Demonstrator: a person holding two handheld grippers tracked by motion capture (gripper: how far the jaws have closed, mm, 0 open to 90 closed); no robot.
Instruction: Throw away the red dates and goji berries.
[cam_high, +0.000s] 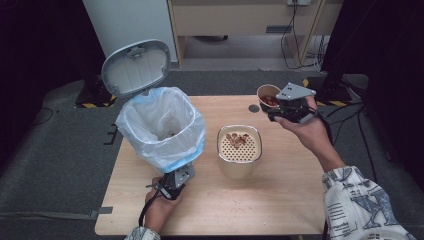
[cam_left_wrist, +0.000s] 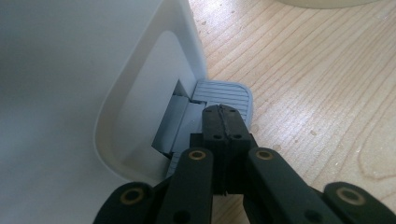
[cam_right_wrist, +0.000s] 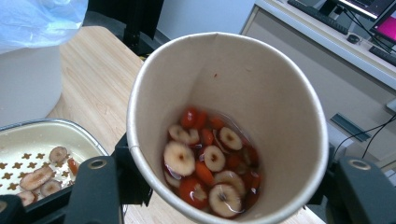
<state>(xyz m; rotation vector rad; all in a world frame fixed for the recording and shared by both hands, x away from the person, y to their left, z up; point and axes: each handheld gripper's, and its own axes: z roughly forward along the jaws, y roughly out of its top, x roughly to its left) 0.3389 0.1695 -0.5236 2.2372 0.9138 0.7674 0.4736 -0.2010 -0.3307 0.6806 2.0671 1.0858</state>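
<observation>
At the left of the wooden table (cam_high: 280, 200) stands a white pedal bin (cam_high: 162, 127), lined with a pale blue-white bag, its grey lid (cam_high: 136, 66) tipped up and back. Low at the bin's near side, the left gripper (cam_high: 176, 181) has its jaws clenched together with nothing between them, and in the left gripper view their joined tips (cam_left_wrist: 223, 122) press down on the ribbed grey pedal (cam_left_wrist: 224, 93) at the foot of the bin.

In the middle of the table, just right of the bin, sits a cream strainer container (cam_high: 239, 147) whose perforated top carries a few slices of fruit (cam_high: 238, 139).

At the right, the right gripper (cam_high: 280, 107) is held above the far right part of the table, grasping a paper cup (cam_high: 268, 96) from both sides. In the right gripper view the cup (cam_right_wrist: 243, 93) tilts towards the camera and holds red and pale fruit pieces (cam_right_wrist: 210, 163) in a little liquid, with the strainer's edge (cam_right_wrist: 51, 122) at lower left.
</observation>
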